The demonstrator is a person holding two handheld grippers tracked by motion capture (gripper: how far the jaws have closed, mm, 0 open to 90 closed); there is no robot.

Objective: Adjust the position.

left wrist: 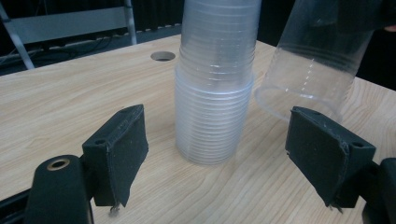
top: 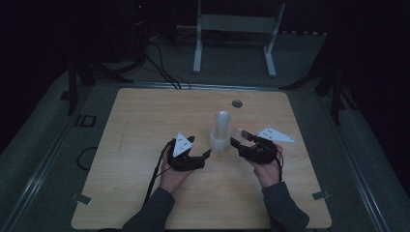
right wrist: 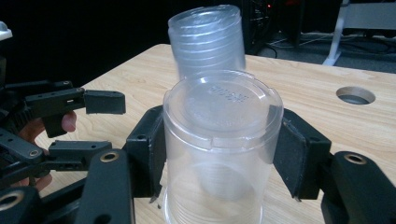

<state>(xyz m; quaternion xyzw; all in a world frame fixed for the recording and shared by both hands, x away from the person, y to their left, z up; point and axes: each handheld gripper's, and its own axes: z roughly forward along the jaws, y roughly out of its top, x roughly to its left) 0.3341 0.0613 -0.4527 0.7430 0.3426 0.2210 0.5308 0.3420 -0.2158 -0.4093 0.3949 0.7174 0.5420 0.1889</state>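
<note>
An upside-down stack of clear plastic cups [top: 220, 131] stands at the middle of the wooden table [top: 145, 125]. My left gripper [top: 205, 155] lies just left of it, open; in the left gripper view [left wrist: 223, 151] its pads [left wrist: 122, 151] flank the stack [left wrist: 215, 93] without touching it. My right gripper [top: 240, 140] sits right of the stack, shut on a single clear cup [right wrist: 223, 140] held bottom-up between its pads [right wrist: 148, 156]. That cup [left wrist: 313, 70] hangs tilted beside the stack [right wrist: 208, 42]. The left gripper [right wrist: 70, 121] faces me in the right gripper view.
A round hole [top: 237, 103] is cut in the table behind the stack. Beyond the far edge stand a white frame [top: 235, 29], dark stands [top: 77, 72] and floor cables [top: 164, 72]. Both forearms enter from the near edge.
</note>
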